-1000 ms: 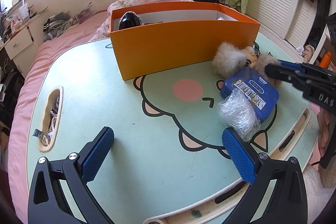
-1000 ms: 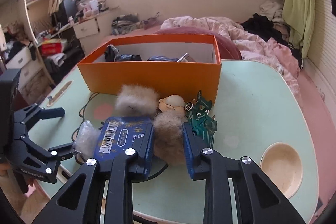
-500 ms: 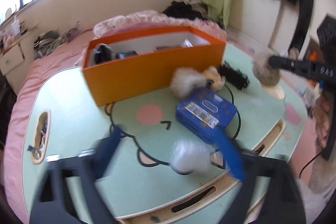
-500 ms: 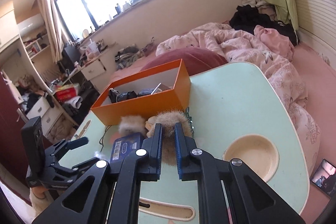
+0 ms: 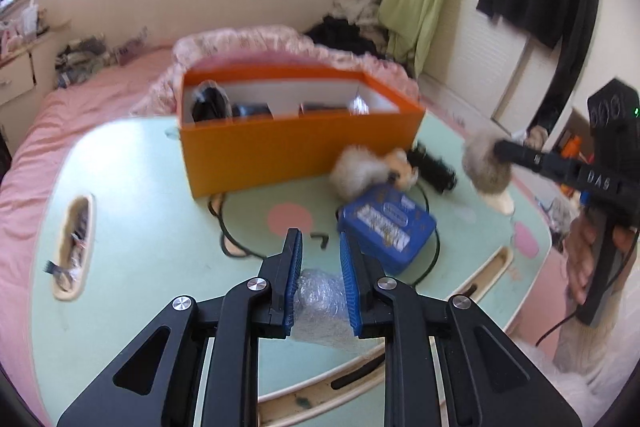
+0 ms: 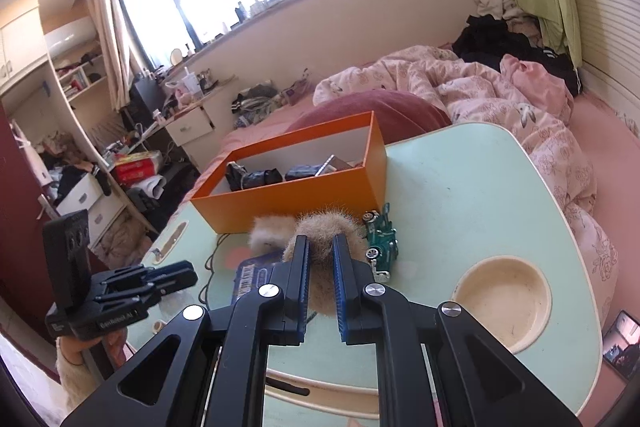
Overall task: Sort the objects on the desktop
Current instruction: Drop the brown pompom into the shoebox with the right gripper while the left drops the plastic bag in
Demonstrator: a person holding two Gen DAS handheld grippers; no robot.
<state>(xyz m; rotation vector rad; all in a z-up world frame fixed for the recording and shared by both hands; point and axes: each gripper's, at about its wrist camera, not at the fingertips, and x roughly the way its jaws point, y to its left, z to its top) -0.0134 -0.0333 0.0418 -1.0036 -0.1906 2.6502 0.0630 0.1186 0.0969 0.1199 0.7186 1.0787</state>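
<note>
My left gripper [image 5: 320, 251] is shut on a clear bubble-wrap bundle [image 5: 322, 301] and holds it above the green table [image 5: 132, 227]. My right gripper [image 6: 320, 251] is shut on a tan fur ball [image 6: 326, 231], lifted off the table; it also shows in the left wrist view [image 5: 486, 167]. The orange box [image 5: 296, 143] stands at the table's back with several dark items inside. A second fur ball with a doll head [image 5: 368, 171], a blue tin [image 5: 386, 227] and a green toy car [image 6: 382, 241] lie in front of the box.
A round cup recess [image 6: 502, 301] is sunk in the table's right side. A slot with small items [image 5: 74, 243] is at the left edge. A black cable [image 5: 224, 227] runs across the table. A pink bed [image 6: 480, 87] lies behind.
My left gripper closed on the bubble-wrap bundle and lifted it. My right gripper closed on the tan fur ball and raised it away from the blue tin.
</note>
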